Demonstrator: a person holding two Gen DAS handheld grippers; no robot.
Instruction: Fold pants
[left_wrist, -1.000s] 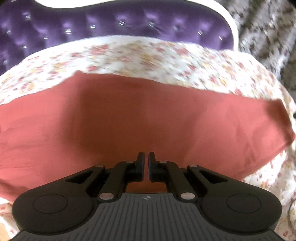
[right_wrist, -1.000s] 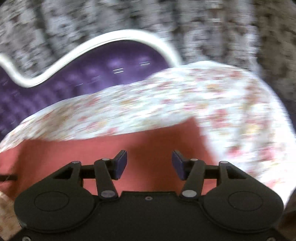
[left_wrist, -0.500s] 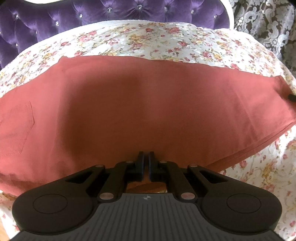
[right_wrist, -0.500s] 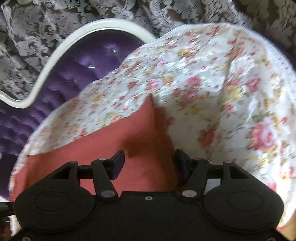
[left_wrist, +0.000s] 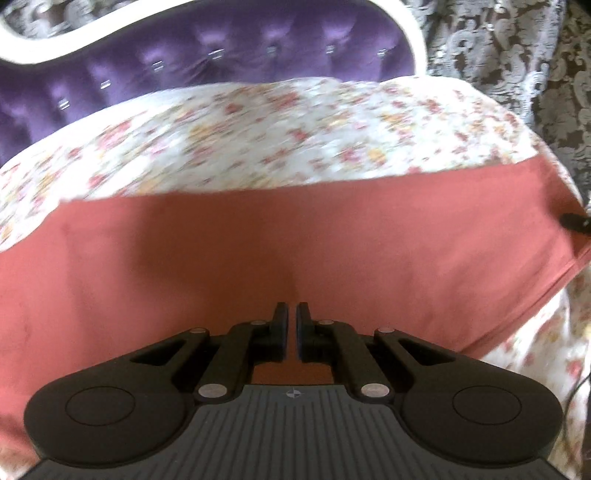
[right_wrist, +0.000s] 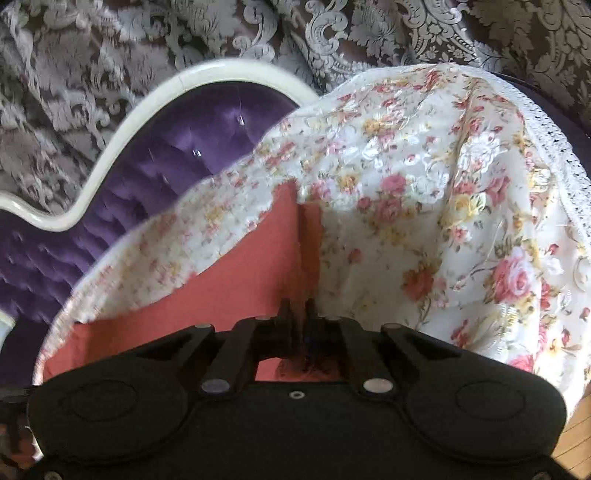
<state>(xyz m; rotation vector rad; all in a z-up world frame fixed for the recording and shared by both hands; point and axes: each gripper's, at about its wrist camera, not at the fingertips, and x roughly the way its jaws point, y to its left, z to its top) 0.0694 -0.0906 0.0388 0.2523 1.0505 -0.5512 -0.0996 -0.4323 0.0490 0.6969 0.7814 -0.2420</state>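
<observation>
On floral cloth (left_wrist: 280, 122), unlabelled pants (left_wrist: 258, 251)

Purple tufted velvet headboard (left_wrist: 229, 77) with cream curved frame (right_wrist: 155, 99) fills upper left of both views; buttons glint. Behind it, brown drape or wall covering with pale grey damask scrollwork (right_wrist: 424, 33) across the top of right wrist view and upper right of left wrist view. Floral bedspread (right_wrist: 461, 206), white with pink and yellow roses, lace-trimmed edge at right. Strip of wooden floor (right_wrist: 576, 450) at lower right corner. Bright daylight, left wrist view motion-blurred.
</observation>
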